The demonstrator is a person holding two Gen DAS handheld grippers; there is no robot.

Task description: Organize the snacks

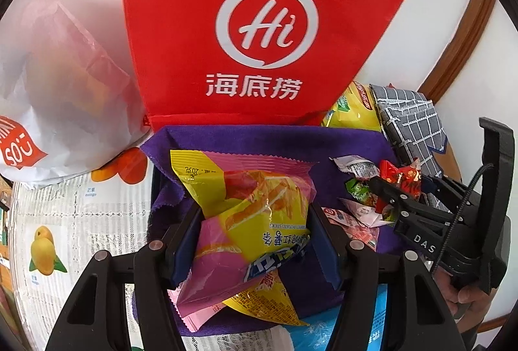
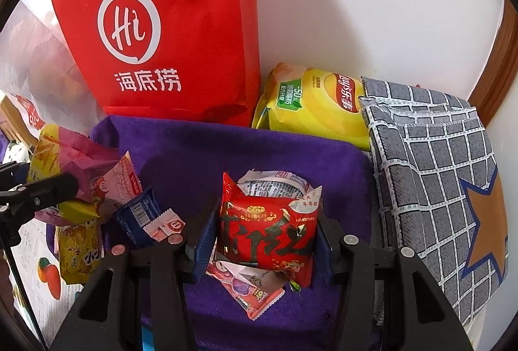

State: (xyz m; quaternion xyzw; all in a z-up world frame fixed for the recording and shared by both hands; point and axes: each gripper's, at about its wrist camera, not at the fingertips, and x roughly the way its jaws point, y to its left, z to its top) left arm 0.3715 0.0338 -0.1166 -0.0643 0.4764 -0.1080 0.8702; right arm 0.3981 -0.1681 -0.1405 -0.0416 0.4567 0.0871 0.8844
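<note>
My left gripper is shut on a yellow and pink sweet-potato-stick packet, its blue pads pressing both sides over a purple cloth. A second yellow packet sticks out below it. My right gripper is shut on a red snack packet with dark lettering. A white wrapper shows behind that packet and a pink one under it. In the left wrist view the right gripper holds the red packet at the right. The left gripper's finger shows at the left edge of the right wrist view.
A red shopping bag stands upright behind the purple cloth. A yellow chip bag and a grey checked cloth lie at the right. A blue packet lies on the cloth. A white plastic bag sits left on a fruit-print tablecloth.
</note>
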